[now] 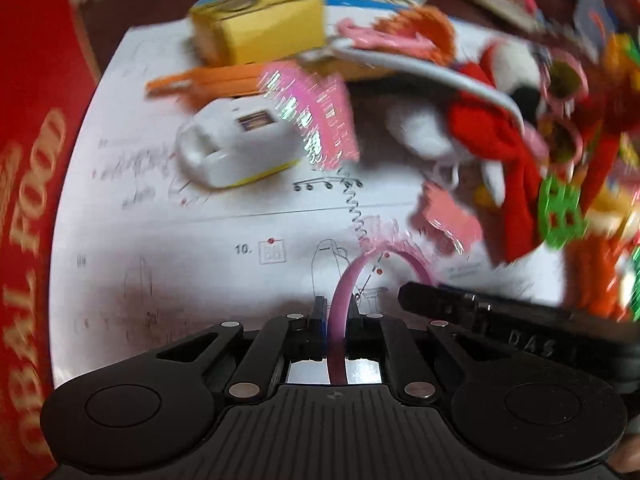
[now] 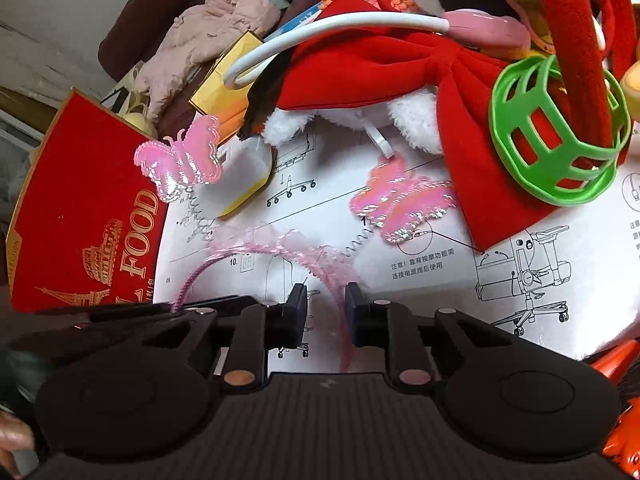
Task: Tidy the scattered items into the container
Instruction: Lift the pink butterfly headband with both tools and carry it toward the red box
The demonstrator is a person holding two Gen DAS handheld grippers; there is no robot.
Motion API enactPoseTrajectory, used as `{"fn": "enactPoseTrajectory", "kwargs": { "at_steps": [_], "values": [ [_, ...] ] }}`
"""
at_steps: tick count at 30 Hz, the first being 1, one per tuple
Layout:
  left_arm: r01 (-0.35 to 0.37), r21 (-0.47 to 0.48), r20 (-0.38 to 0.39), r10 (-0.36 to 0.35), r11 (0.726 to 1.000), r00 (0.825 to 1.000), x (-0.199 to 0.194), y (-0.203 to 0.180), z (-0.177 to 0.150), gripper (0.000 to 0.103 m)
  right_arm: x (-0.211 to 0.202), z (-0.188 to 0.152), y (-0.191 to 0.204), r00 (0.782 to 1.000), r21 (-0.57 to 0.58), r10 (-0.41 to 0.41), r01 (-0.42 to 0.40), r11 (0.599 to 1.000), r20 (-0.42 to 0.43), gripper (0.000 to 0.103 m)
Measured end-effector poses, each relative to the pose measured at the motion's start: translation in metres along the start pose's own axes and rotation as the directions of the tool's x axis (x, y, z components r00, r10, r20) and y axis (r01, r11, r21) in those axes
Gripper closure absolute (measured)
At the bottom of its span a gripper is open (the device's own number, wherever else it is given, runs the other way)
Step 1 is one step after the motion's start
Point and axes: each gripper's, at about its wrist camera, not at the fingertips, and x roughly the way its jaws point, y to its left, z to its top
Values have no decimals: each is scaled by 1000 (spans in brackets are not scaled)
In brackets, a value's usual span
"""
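The left hand-held gripper (image 1: pixel 335 312) was closed tight on one end of the pink plastic headband with two sprung glitter butterflies (image 1: pixel 362 264), the band's thin strip pinched upright between its pads and running back into the jaws. From there the band arched away to the right and forward over the white printed instruction sheet (image 1: pixel 200 240) that covered the surface.

The right hand-held gripper (image 2: pixel 326 304) stood open with nothing held, its fingers set either side of the band's other leg, which passed through the gap without, as far as could be told, touching either pad. In that view the headband (image 2: pixel 280 244) curved from left to right just ahead of the fingertips, its butterflies (image 2: pixel 182 162) standing up on their coils (the left wrist picture was badly smeared).

So the band's long axis lay crosswise between the two grippers, and the left one alone bore it. The red cardboard box lettered "FOOD" (image 2: pixel 84 200) lay to the left, beside the sheet, probably the container. A left-hand swing looked the shorter carry, the right staying clear of the red plush bow (image 2: pixel 400 68).
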Motion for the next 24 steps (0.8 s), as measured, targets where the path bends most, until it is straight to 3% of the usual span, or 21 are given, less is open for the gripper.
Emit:
{"fn": "enactPoseTrajectory", "kwargs": {
  "at_steps": [4,7,12,13,14,17,24],
  "values": [
    [49,-110,-2,-50,993,999,-5,21,-1,102,0,-1,5,1000,-20,0,0,1000,5,70],
    [87,-145,-7,-89,986,996,-4,27,-2,102,0,-3,10,1000,-48,-18,18,999,12,70],
    [17,-29,9,-17,999,1000,-5,12,-10,98,1,-3,15,998,-91,-58,59,994,8,78],
    [-6,-11,11,6,1000,1000,-4,10,-11,81,1,-3,16,997,-98,-74,75,992,10,87],
    [-37,11,15,36,999,999,-2,7,-11,75,2,-4,16,996,-105,-92,93,990,13,92],
    [-111,56,36,109,992,993,3,5,-9,73,2,-3,10,996,-87,-83,84,993,8,97],
    [-180,131,55,174,975,983,13,2,-3,67,2,-4,12,996,-98,-89,90,991,12,99]
  ]
}}
